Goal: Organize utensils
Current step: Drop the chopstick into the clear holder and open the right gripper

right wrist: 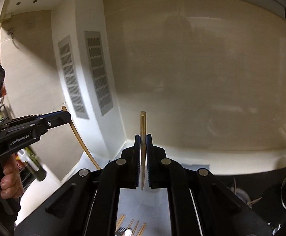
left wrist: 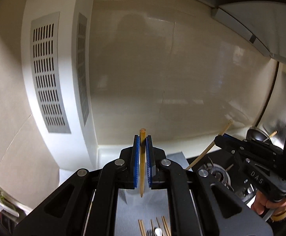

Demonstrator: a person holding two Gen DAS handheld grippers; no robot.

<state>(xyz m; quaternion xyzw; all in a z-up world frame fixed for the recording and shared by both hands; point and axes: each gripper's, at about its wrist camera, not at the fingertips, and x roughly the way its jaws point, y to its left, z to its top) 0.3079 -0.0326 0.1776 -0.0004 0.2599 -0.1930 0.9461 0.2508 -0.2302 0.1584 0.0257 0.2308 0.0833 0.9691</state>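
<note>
Both wrist views face the cream wall (left wrist: 182, 78) closely — sharing its vents (right wrist: 98, 72).

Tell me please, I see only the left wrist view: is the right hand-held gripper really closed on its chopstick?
Observer: Yes. In the right wrist view the right hand-held gripper is shut on the right chopstick, with both blue pads against it.
Operator: Which end of it points to that camera?
Observer: The thin tip. The thick end sticks out past the fingertips.
Operator: How does my gripper look from outside?
Observer: The left hand-held gripper is shut on the left chopstick, which crosses it at a slant, with the longer part hanging below.
</note>
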